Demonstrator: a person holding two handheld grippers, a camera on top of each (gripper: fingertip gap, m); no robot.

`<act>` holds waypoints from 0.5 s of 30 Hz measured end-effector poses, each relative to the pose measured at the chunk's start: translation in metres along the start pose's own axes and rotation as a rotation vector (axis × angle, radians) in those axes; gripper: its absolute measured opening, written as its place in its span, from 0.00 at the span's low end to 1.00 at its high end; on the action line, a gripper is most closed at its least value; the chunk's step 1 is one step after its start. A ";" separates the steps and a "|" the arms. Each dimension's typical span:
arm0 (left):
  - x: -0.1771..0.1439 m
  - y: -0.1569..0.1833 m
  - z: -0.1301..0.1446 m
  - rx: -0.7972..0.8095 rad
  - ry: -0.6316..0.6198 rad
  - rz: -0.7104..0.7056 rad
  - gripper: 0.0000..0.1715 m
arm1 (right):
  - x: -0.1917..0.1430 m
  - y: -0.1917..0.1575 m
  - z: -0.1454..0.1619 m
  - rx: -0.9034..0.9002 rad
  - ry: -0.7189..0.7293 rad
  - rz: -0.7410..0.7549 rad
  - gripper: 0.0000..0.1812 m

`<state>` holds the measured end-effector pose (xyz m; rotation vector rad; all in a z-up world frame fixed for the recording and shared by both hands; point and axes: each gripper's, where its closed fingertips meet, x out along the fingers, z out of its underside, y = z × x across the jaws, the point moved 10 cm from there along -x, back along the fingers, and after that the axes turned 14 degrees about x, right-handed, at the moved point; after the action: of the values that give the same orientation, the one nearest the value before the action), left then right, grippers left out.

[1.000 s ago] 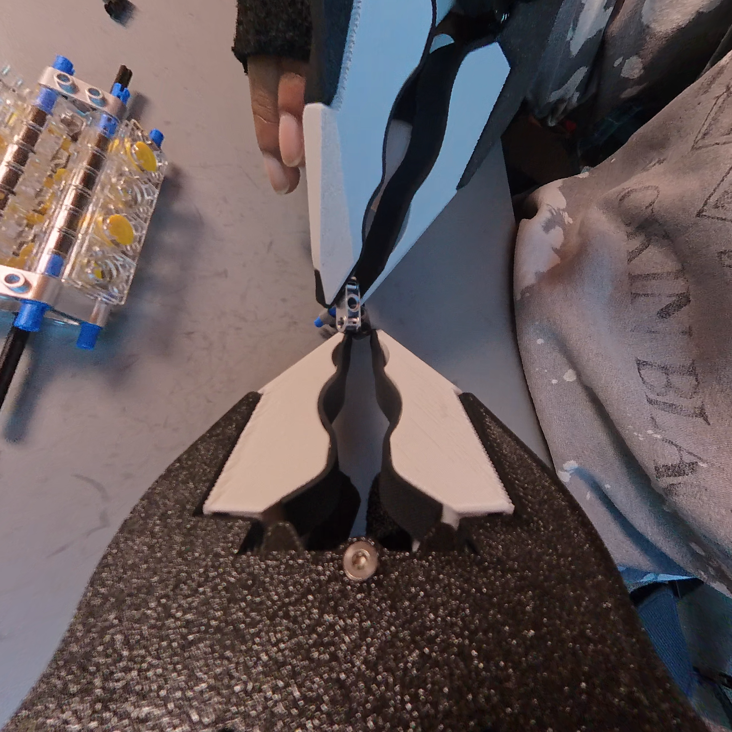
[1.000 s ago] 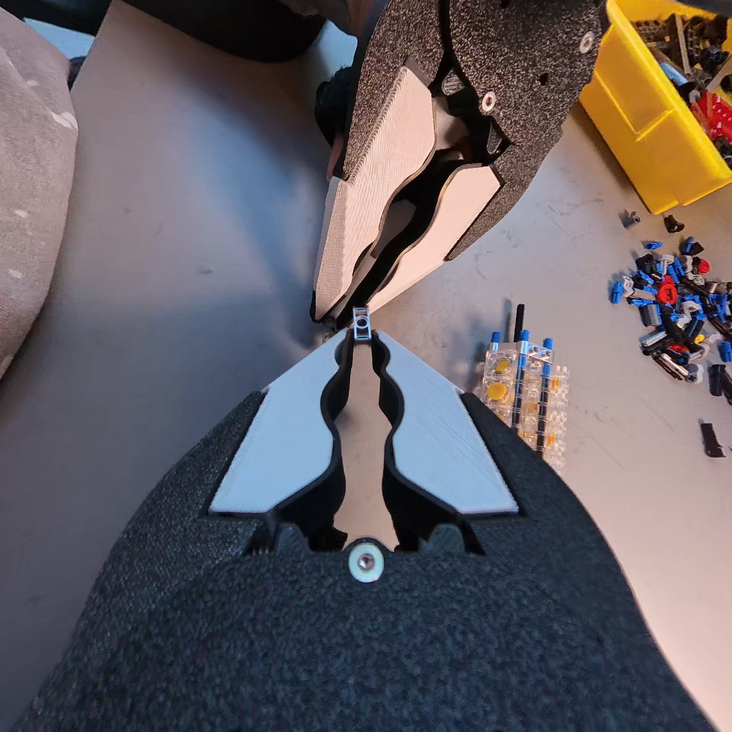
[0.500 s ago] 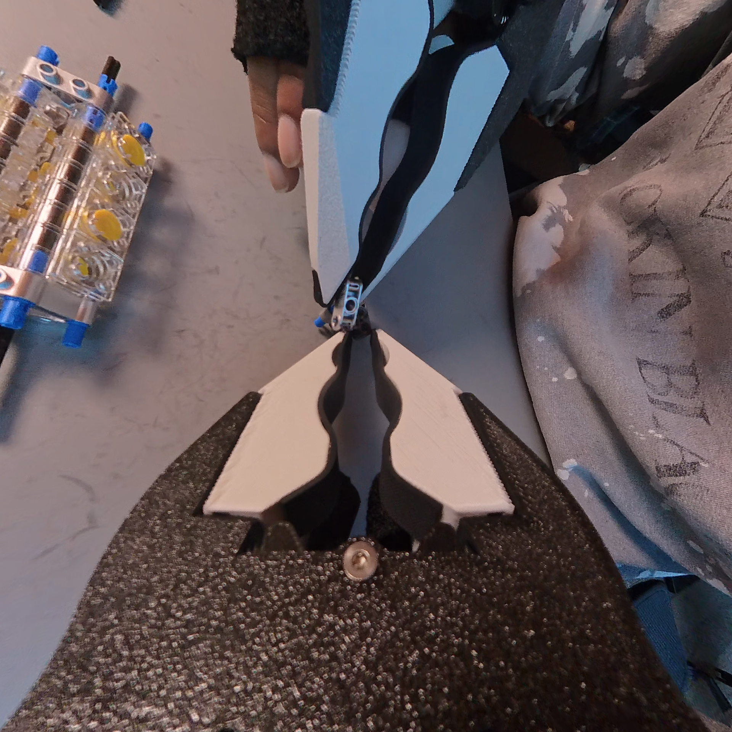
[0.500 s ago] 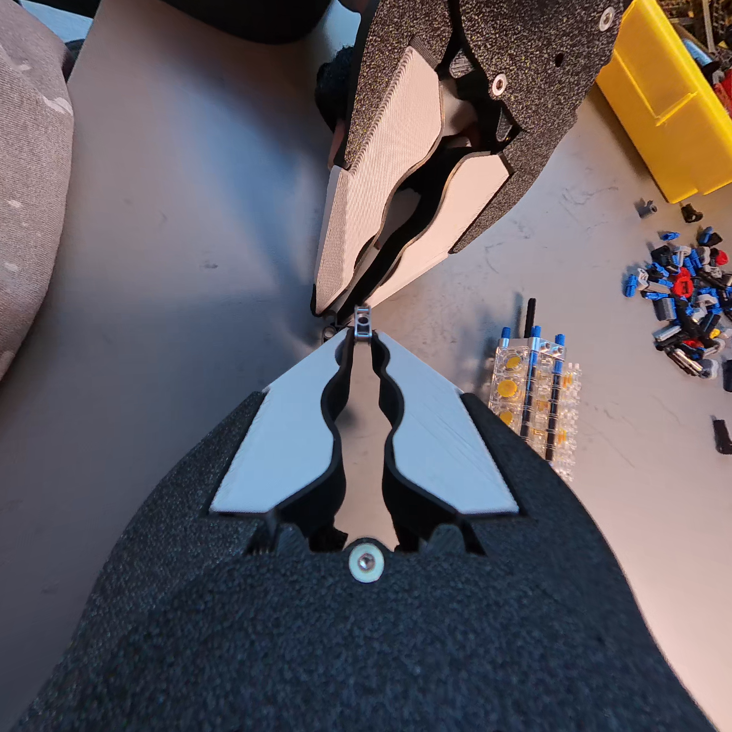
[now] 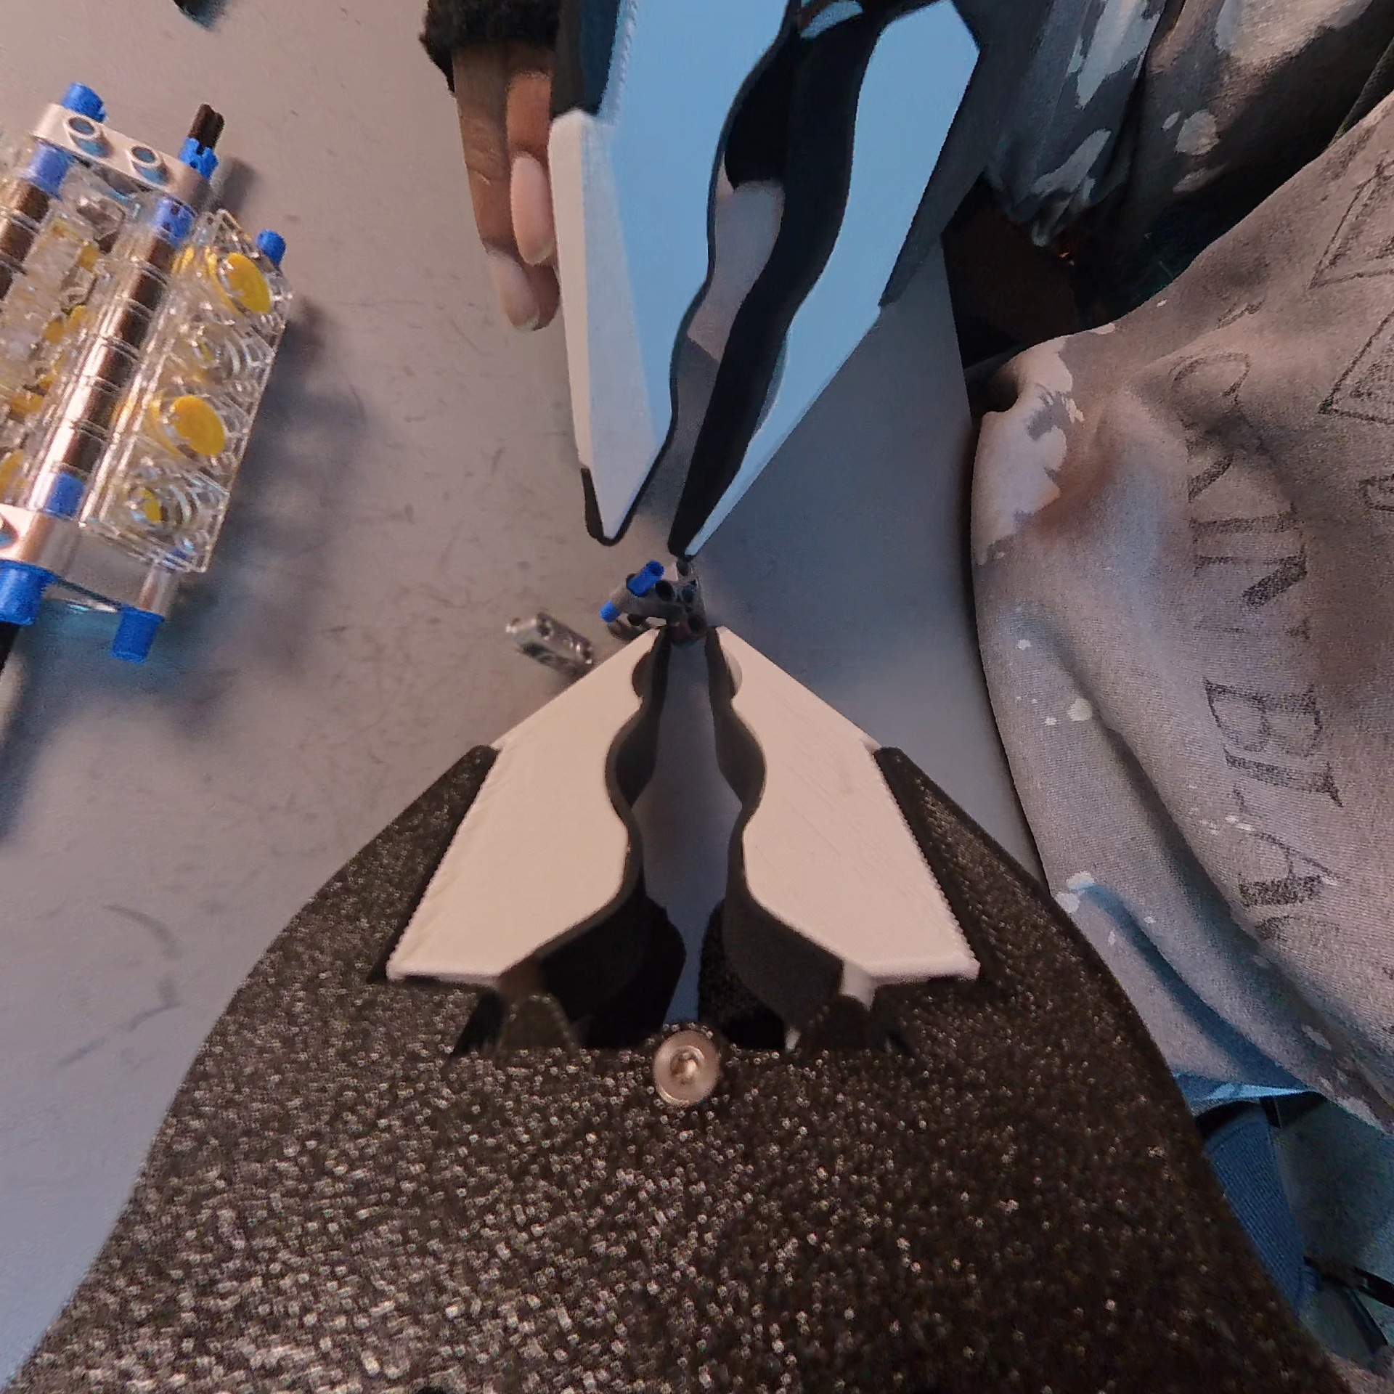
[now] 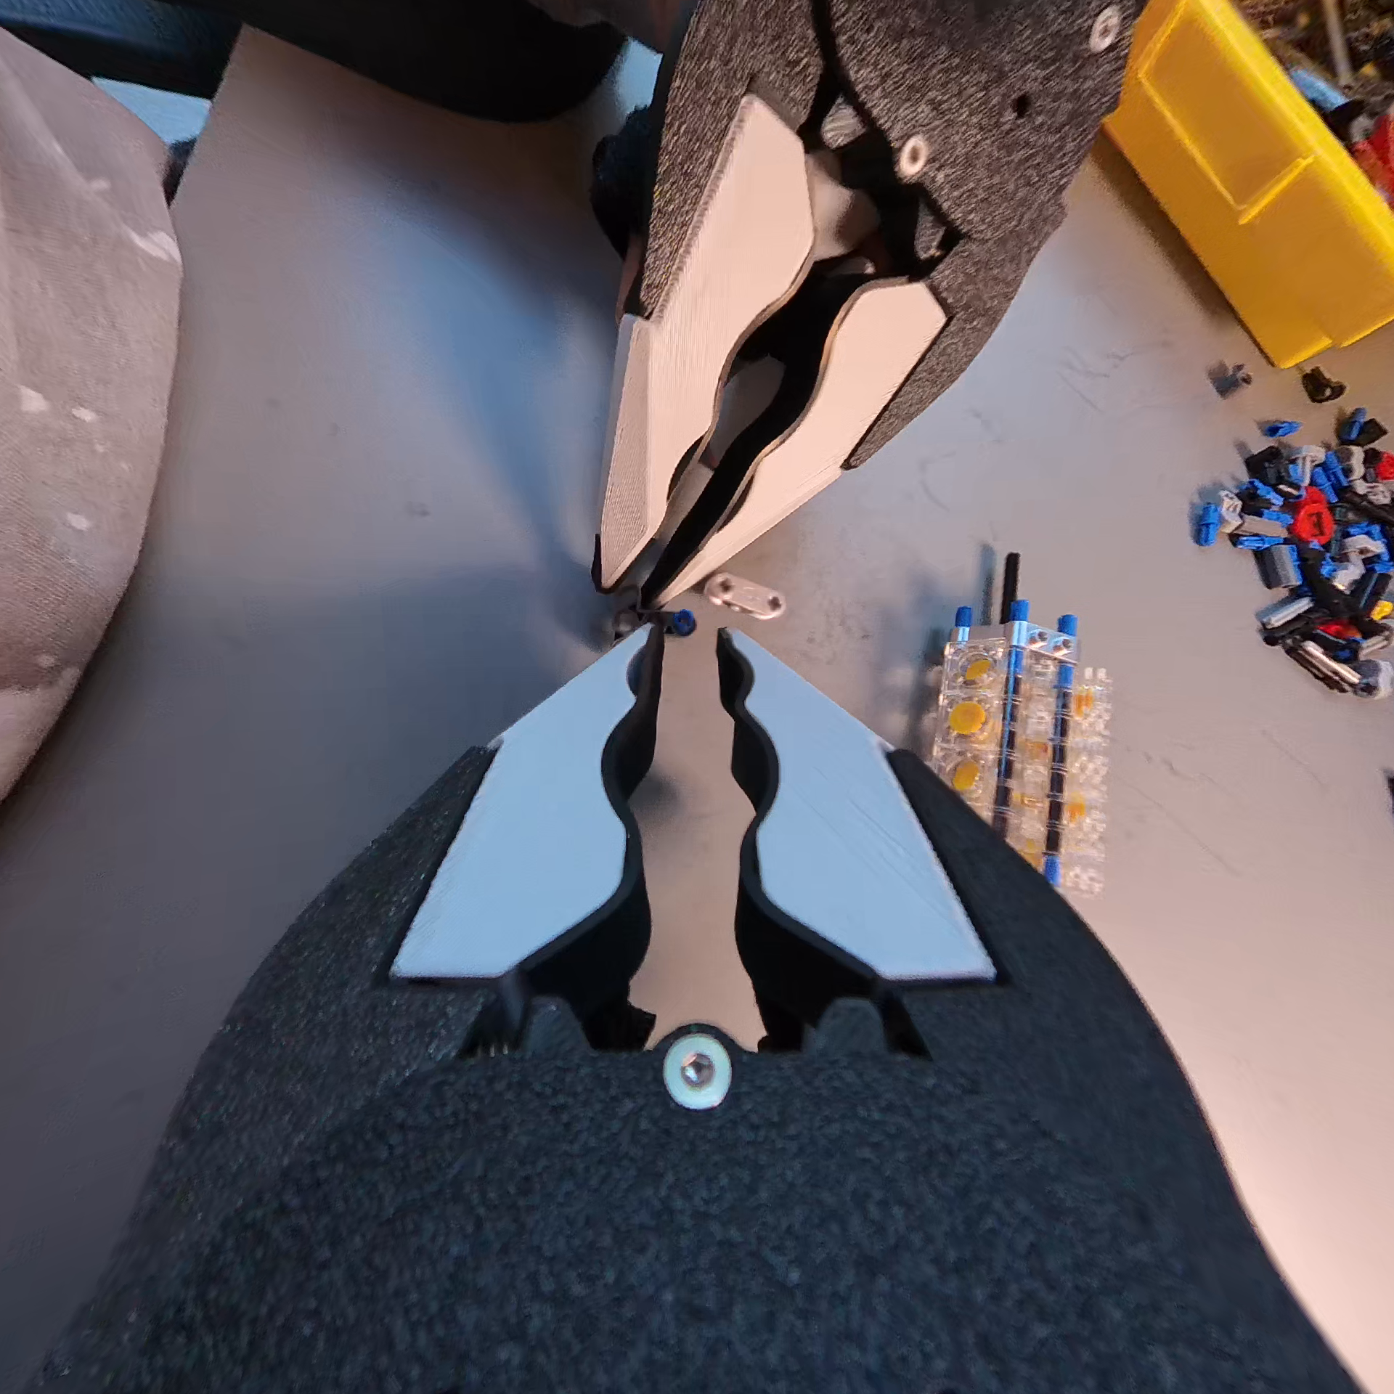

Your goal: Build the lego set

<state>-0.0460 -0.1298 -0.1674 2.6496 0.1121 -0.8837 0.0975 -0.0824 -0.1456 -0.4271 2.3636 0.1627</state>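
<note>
Left tool (image 5: 683,641): tips pressed together, pinching a small grey connector with blue pins (image 5: 660,600) at centre frame. Grip sits at the extreme tips, judged to keep the pins exposed and clear of the bench (image 5: 339,528).
Right tool (image 6: 688,634): tips slightly spread, holding nothing; one tip just beside the connector.
Grey two-hole link (image 6: 743,601): flat on the bench just beyond the right tool's tips, touching neither tool.
Clear block assembly (image 6: 1018,769): on the bench right of centre, well apart from both tools.
Right wrist view only: loose parts pile (image 6: 1312,543) and yellow bin (image 6: 1245,188), upper right.
Left wrist view only: person's fingers (image 5: 494,188) behind the right tool, upper centre; grey garment (image 5: 1207,603), right edge.
</note>
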 end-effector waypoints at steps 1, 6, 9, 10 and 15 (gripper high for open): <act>0.000 0.000 0.000 0.001 -0.001 0.003 0.05 | -0.003 0.002 -0.002 0.016 0.018 -0.005 0.07; 0.000 0.003 0.001 0.008 -0.014 0.022 0.05 | -0.011 0.019 -0.009 0.018 -0.020 -0.034 0.07; -0.002 0.004 0.002 0.016 -0.021 -0.012 0.05 | -0.001 0.028 -0.015 -0.010 -0.104 -0.081 0.09; -0.002 0.004 0.003 0.017 -0.023 -0.027 0.05 | 0.003 0.029 -0.017 -0.018 -0.139 -0.100 0.10; -0.005 0.007 0.006 0.029 -0.043 -0.075 0.05 | 0.018 0.027 -0.022 -0.032 -0.224 -0.132 0.12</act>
<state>-0.0528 -0.1381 -0.1670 2.6669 0.1904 -0.9723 0.0618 -0.0666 -0.1419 -0.5488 2.1087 0.1772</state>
